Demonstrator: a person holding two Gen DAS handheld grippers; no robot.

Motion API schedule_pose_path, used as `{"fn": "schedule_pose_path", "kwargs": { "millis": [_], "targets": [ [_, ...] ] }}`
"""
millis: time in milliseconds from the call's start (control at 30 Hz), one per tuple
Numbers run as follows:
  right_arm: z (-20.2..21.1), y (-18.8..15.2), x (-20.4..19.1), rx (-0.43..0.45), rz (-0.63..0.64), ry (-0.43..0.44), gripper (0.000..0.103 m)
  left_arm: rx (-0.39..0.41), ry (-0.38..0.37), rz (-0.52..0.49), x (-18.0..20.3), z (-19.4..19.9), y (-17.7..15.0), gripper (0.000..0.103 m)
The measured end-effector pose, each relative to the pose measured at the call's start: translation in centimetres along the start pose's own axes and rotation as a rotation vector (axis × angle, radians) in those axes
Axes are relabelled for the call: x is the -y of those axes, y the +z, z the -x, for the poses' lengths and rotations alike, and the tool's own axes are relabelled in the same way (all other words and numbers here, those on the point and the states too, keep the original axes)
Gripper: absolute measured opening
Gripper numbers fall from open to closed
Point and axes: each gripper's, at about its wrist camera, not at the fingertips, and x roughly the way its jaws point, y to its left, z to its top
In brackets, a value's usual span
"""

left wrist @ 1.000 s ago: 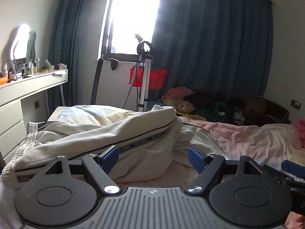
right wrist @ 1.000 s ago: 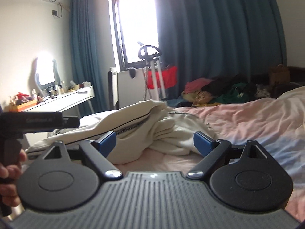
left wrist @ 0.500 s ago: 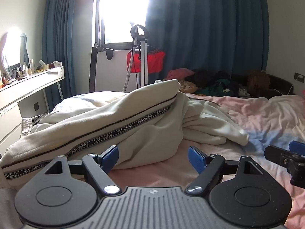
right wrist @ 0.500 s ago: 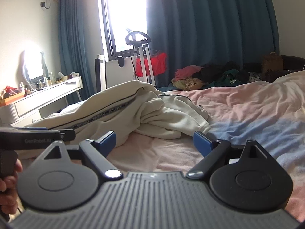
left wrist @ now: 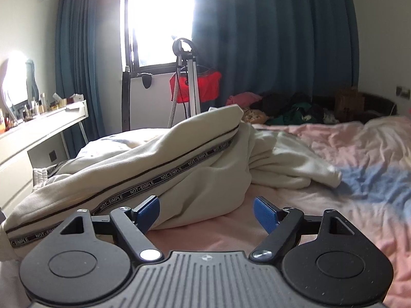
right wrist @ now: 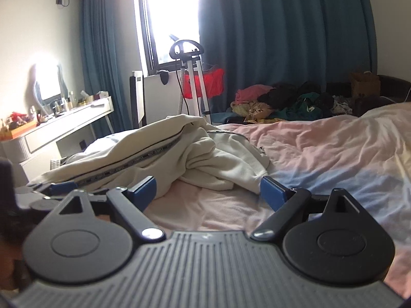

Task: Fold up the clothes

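Observation:
Cream trousers (left wrist: 159, 164) with a black "NOT-SIMPLE" side stripe lie crumpled on the pink bed sheet (left wrist: 334, 205). My left gripper (left wrist: 206, 211) is open just in front of the heap, its left blue pad touching the fabric's near edge. In the right wrist view the same trousers (right wrist: 164, 159) lie ahead and to the left. My right gripper (right wrist: 208, 190) is open, with nothing between its fingers; its right pad sits beside the cuff end. The left gripper's blue tips (right wrist: 63, 186) show at the left edge there.
A white dressing table (right wrist: 64, 125) with bottles and a lit mirror stands at the left. A garment steamer stand (right wrist: 190, 82) and red cloth are by the window. A pile of clothes (right wrist: 290, 102) lies at the far end of the bed. Dark blue curtains hang behind.
Both grippers have moved back and slightly right along the bed, so more of the trousers and sheet shows. The trousers lie lower and more spread. The right gripper has left the left wrist view.

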Motion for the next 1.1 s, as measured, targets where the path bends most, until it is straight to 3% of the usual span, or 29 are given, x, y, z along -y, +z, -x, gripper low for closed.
{"fn": "schedule_pose_path", "kwargs": {
  "millis": [133, 200, 300, 400, 567, 700, 800, 900, 967, 1100],
  "targets": [
    [1.9, 0.9, 1.9, 0.019, -0.018, -0.036, 0.089, -0.036, -0.008, -0.168, 1.9, -2.5, -0.7, 0.083],
    [1.2, 0.4, 2.8, 0.003, -0.037, -0.027, 0.089, -0.041, 0.005, -0.205, 2.7, -4.4, -0.3, 0.083],
    [-0.2, -0.6, 4.2, -0.026, -0.069, -0.006, 0.089, -0.068, 0.017, -0.192, 3.2, -8.6, 2.0, 0.083],
    [-1.9, -1.7, 5.5, -0.06, -0.095, 0.015, 0.089, -0.09, 0.11, -0.213, 4.4, -13.5, 5.6, 0.081],
    [-5.9, -3.3, 7.3, -0.15, -0.145, 0.033, 0.089, -0.055, 0.191, -0.227, 6.0, -20.8, 10.8, 0.076],
    [-8.0, -3.2, 9.0, -0.16, -0.191, 0.052, 0.089, -0.052, 0.194, -0.243, 7.1, -24.4, 13.6, 0.074],
    [-8.9, -3.4, 10.2, -0.147, -0.196, 0.034, 0.089, -0.101, 0.211, -0.304, 7.7, -27.3, 14.5, 0.06],
    [-9.5, -4.2, 10.7, -0.166, -0.13, -0.041, 0.089, -0.16, 0.161, -0.217, 7.3, -28.1, 15.0, 0.037],
    [-9.0, -4.4, 10.0, -0.137, -0.043, -0.05, 0.089, -0.172, 0.127, -0.191, 7.0, -27.4, 15.1, 0.009],
    [-8.8, -4.3, 8.9, -0.103, 0.025, -0.041, 0.089, -0.132, 0.088, -0.185, 6.3, -22.9, 15.2, 0.007]
  ]
}}
